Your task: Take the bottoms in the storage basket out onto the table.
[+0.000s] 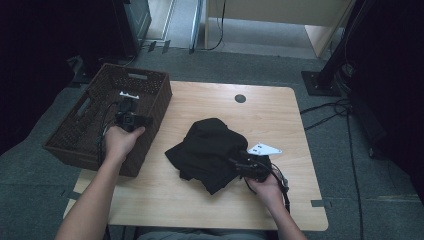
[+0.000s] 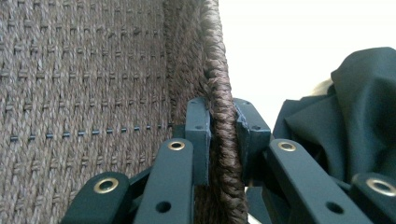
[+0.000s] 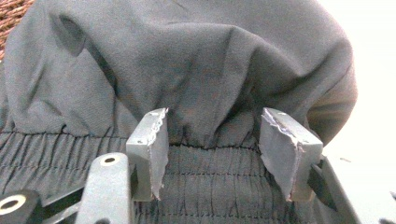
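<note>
A brown wicker basket [image 1: 135, 75] stands at the table's left edge, partly hanging over it. My left gripper [image 1: 140, 120] is shut on the rim of its right wall. In the left gripper view the pads [image 2: 201, 135] pinch the braided rim, the woven wall [image 2: 93, 70] runs to their left, and the black garment [image 2: 359, 116] lies to the right. That garment [image 1: 210, 145] is crumpled in the middle of the table. My right gripper [image 1: 239, 162] rests at its near right side. Its jaws stand open astride the gathered elastic waistband [image 3: 210, 163], below the bunched cloth [image 3: 187, 60].
The light wooden table [image 1: 270, 115] has a round cable hole [image 1: 240, 98] near its far edge. On the carpet to the right are a black stand base [image 1: 320, 82] and loose cables [image 1: 345, 130]. A corner of the basket [image 3: 11, 11] shows behind the garment.
</note>
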Demonstrator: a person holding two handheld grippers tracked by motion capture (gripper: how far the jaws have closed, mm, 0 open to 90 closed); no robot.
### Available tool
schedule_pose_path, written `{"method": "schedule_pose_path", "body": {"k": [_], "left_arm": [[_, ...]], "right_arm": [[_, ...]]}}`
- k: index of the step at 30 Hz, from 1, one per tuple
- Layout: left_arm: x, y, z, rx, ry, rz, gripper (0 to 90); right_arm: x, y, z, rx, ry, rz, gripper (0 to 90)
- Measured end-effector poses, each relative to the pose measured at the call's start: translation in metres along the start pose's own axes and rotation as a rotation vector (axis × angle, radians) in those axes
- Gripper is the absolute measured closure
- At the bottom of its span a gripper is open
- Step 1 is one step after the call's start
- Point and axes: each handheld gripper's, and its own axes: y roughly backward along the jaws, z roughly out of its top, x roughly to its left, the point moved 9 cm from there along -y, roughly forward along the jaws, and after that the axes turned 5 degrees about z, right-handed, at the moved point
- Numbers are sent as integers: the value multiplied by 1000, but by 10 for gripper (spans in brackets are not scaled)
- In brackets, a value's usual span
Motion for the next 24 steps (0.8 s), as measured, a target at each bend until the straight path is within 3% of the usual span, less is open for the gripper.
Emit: {"method": "schedule_pose_path", "body": {"k": [6,9,13,24], "left_arm": [[7,-1,4,-10,41,1,774],[14,0,6,-20,43,41,774],[27,1,8,-34,95,44,769],[30,3,6,-41,93,38,763]], "right_arm": [[0,0,0,-2,1,1,428],[0,1,0,-2,-1,1,429],[0,1,-1,-2,-4,1,428],[0,0,-1,-1,-1,-6,427]]}}
